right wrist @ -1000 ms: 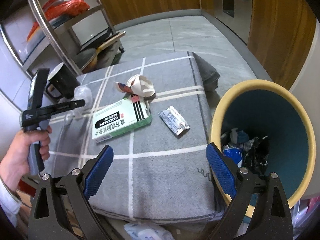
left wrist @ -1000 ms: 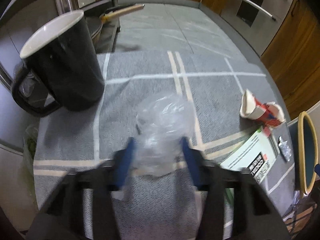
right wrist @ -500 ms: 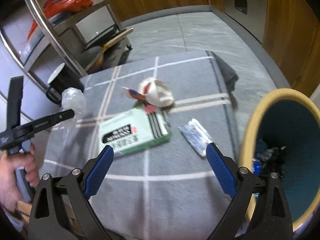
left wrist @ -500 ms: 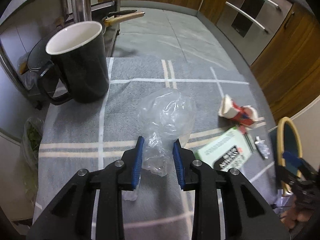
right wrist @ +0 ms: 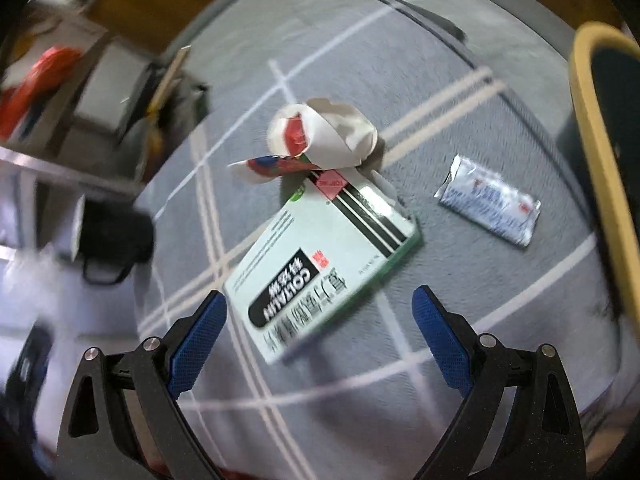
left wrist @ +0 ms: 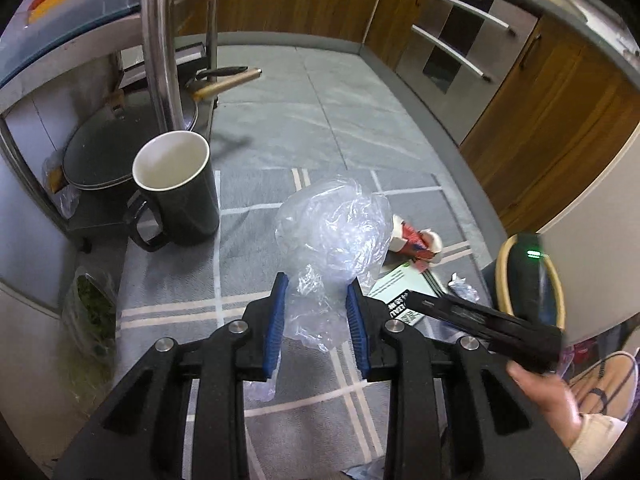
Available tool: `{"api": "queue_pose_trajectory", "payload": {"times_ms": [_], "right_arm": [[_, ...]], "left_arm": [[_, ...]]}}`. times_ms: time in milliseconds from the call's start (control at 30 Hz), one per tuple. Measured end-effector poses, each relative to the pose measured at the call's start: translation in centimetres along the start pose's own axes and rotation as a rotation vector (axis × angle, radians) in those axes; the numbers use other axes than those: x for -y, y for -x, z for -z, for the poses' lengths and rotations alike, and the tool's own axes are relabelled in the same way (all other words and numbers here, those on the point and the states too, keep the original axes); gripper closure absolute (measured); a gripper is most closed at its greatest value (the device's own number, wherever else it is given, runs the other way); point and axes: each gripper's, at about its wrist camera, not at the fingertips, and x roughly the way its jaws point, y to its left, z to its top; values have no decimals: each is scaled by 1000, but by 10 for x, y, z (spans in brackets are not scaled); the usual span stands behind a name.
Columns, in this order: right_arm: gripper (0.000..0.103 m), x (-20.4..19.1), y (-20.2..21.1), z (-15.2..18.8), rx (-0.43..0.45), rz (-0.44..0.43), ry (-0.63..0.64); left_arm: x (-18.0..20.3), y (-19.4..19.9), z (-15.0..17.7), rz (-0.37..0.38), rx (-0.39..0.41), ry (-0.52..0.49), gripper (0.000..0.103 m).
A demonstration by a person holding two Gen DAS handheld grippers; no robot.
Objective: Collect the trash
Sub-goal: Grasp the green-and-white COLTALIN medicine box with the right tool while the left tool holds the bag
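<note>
Left wrist view, left tongs pinching clear plastic bag, right tongs spread above box.

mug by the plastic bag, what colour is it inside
White inside the mug, dark outside; the left wrist view shows it best.

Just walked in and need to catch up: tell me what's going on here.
A person with a handheld gripper in each hand is clearing trash off a grey plaid cloth. The left gripper is shut on a crumpled clear plastic bag, lifted near a black mug. The right gripper is open, just short of a green-and-white medicine box. A crumpled paper wrapper and a foil sachet lie on the cloth. The yellow-rimmed bin stands at the right.
</note>
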Motion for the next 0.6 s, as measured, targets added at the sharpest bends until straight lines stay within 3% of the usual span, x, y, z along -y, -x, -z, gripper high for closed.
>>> {"api": "queue_pose_trajectory", "payload": {"times_ms": [167, 300, 433, 533, 600], "right_arm": [[10, -22, -18, 3, 41, 138, -155], [7, -39, -27, 6, 105, 265, -189], [6, -57, -38, 12, 151, 384, -155], [7, -70, -47, 22, 168, 466, -54], [11, -71, -45, 29, 195, 459, -26]], "left_arm": [[-12, 12, -1, 57, 24, 51, 75], [-22, 28, -9, 73, 72, 81, 75], [-27, 37, -20, 89, 110, 97, 75], [-29, 36, -24, 117, 109, 120, 75], [-28, 35, -24, 124, 107, 121, 75]]}}
